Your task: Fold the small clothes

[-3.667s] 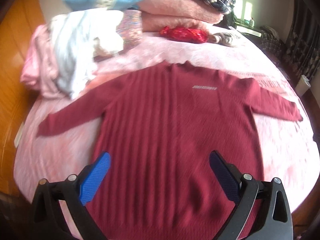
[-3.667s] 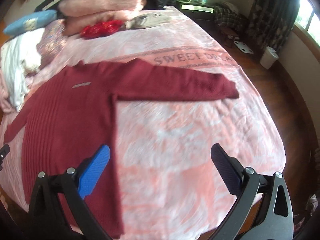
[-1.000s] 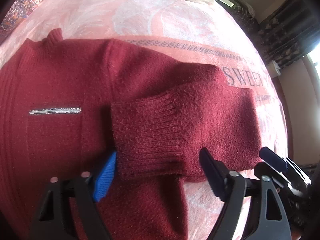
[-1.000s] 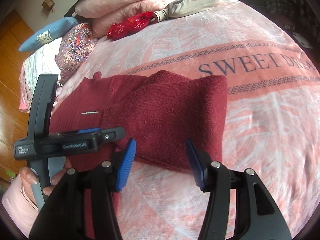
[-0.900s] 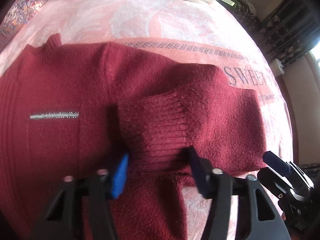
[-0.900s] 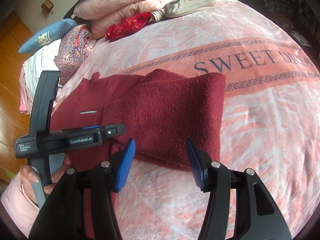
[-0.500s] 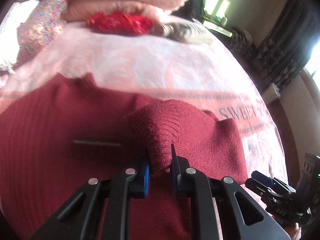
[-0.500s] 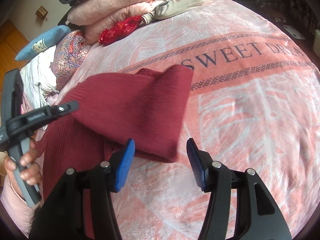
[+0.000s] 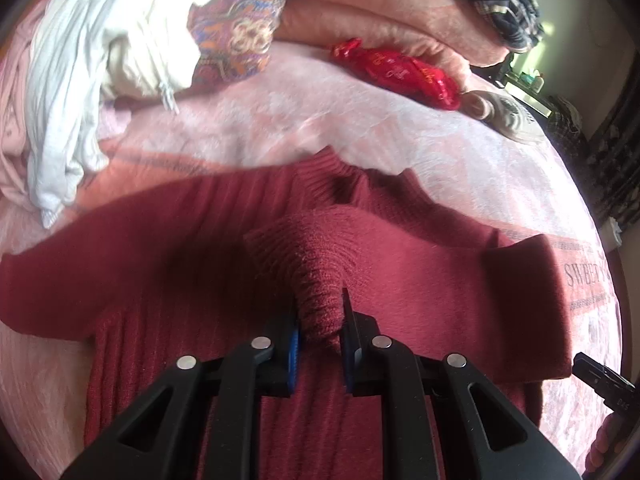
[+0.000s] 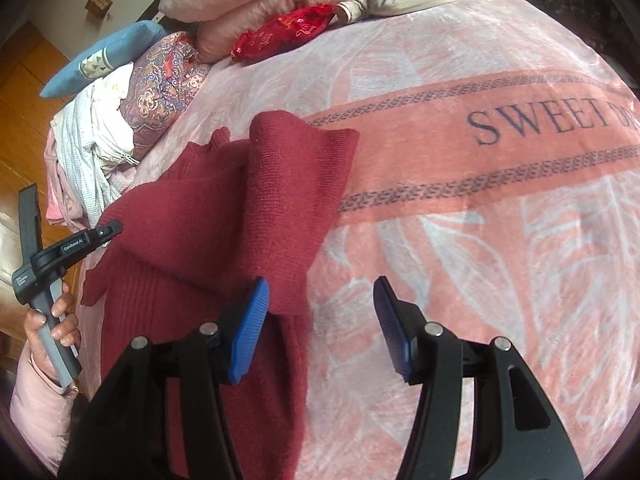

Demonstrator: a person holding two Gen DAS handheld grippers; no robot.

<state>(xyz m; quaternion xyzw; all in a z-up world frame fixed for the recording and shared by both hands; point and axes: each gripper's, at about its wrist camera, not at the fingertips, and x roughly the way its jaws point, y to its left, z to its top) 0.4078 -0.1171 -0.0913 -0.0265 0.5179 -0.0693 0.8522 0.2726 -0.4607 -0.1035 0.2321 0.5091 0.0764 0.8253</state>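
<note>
A dark red knit sweater (image 9: 180,280) lies front up on the pink bed blanket (image 9: 320,120). My left gripper (image 9: 320,336) is shut on the ribbed cuff (image 9: 316,280) of its right sleeve, which is folded across the chest and held above it. The sweater also shows in the right wrist view (image 10: 240,216), with the sleeve draped over the body. My right gripper (image 10: 320,320) is open and empty, low over the blanket (image 10: 480,240) just right of the sweater's side edge. The left gripper's handle (image 10: 44,268) shows at the left there.
Piled clothes (image 9: 100,52) lie at the back left. A patterned pillow (image 9: 236,28), folded pink blankets (image 9: 380,12) and a red pouch (image 9: 396,72) lie at the head of the bed. The bed's right edge drops to a dark floor.
My left gripper closed on the sleeve cuff and carried it left across the sweater's chest. My right gripper stayed open and drew slightly back.
</note>
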